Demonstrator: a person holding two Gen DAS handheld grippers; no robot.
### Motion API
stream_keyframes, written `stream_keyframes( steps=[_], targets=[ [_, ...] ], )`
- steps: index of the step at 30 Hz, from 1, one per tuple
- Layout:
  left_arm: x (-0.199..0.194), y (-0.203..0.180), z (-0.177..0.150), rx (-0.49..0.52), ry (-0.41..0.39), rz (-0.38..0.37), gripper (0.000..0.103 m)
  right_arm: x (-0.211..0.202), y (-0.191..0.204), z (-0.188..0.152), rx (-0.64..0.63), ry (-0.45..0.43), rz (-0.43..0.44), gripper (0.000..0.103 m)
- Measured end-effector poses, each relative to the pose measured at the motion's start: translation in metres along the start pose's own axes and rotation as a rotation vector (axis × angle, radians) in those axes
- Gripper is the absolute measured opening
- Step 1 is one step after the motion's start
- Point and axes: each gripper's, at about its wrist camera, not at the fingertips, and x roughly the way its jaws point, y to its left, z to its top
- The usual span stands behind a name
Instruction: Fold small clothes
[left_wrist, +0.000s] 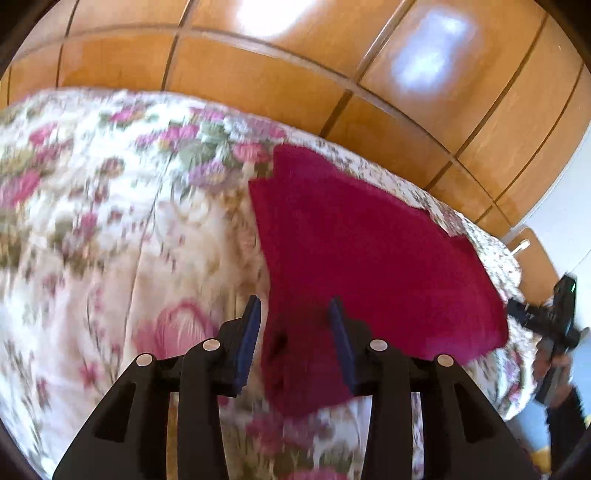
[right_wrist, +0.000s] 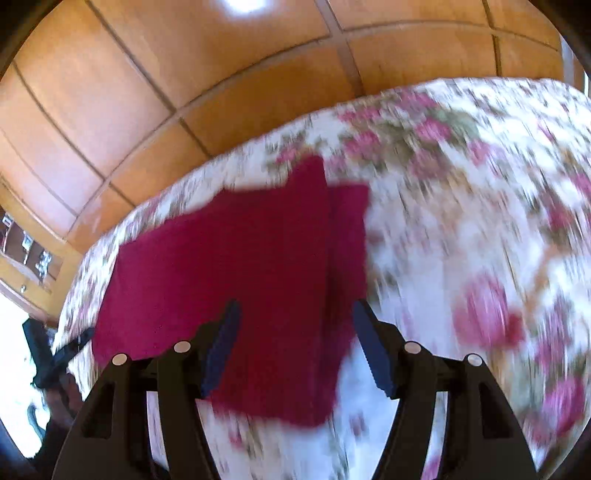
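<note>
Crimson garment (left_wrist: 369, 258) lies flat on floral bed (left_wrist: 110, 240); left claw (left_wrist: 295, 317) and right claw (right_wrist: 295, 317) both gape above its near edge, holding nothing.

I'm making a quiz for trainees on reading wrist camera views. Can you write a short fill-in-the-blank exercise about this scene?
1. The garment lying on the bed is dark ____ in colour.
2. The bedspread under it has a ____ print.
3. The left gripper has its jaws ____, with nothing clamped between them.
4. Behind the bed stands a wardrobe made of ____.

Missing words: red; floral; open; wood
</note>
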Motion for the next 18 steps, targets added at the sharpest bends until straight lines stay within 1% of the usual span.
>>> stream_keyframes(
  steps=[2, 3, 4, 5, 6, 7, 8, 9, 10, 11, 12, 15, 16, 18],
  targets=[
    [-0.001, 0.004, -0.01, -0.013, 0.011, -0.013, 0.038, 0.0, -0.002, -0.026, 0.007, 0.041, 0.009, 0.062],
    [-0.002, 0.004, -0.015, -0.021, 0.018, -0.031, 0.037, 0.001, -0.001, -0.033, 0.006, 0.054, 0.006, 0.061],
    [-0.001, 0.004, -0.018, -0.029, 0.023, -0.045, 0.038, 0.005, -0.001, -0.043, 0.01, 0.068, 0.008, 0.054],
    [-0.001, 0.003, -0.021, -0.038, 0.023, -0.055, 0.037, 0.006, -0.001, -0.047, 0.018, 0.071, 0.021, 0.042],
    [0.0, 0.004, -0.022, -0.044, 0.019, -0.055, 0.037, 0.008, -0.001, -0.05, 0.019, 0.071, 0.029, 0.035],
    [0.001, 0.005, -0.022, -0.047, 0.022, -0.059, 0.037, 0.009, 0.002, -0.051, 0.009, 0.066, 0.018, 0.031],
    [0.003, 0.005, -0.022, -0.047, 0.03, -0.065, 0.022, 0.009, 0.004, -0.05, 0.004, 0.065, 0.014, 0.026],
    [0.004, 0.005, -0.021, -0.042, 0.037, -0.069, 0.015, 0.007, 0.006, -0.047, 0.002, 0.063, 0.015, 0.024],
    [0.004, 0.004, -0.02, -0.026, 0.036, -0.046, 0.008, 0.003, 0.008, -0.044, -0.007, 0.055, 0.013, 0.02],
    [0.002, 0.003, -0.018, -0.01, 0.033, -0.035, 0.007, -0.004, 0.01, -0.04, -0.021, 0.038, 0.012, 0.018],
    [0.0, 0.002, -0.015, 0.004, 0.034, -0.03, 0.007, -0.01, 0.01, -0.039, -0.029, 0.024, 0.016, 0.012],
    [-0.002, -0.002, -0.015, 0.094, 0.056, 0.013, 0.006, -0.034, 0.01, -0.034, -0.06, -0.023, 0.007, 0.006],
    [0.0, -0.002, -0.016, 0.114, 0.063, 0.025, 0.006, -0.035, 0.004, -0.035, -0.067, -0.022, -0.031, 0.006],
    [0.006, 0.0, -0.019, 0.126, 0.087, 0.033, 0.006, -0.021, -0.013, -0.038, -0.015, 0.021, -0.054, 0.005]
  ],
)
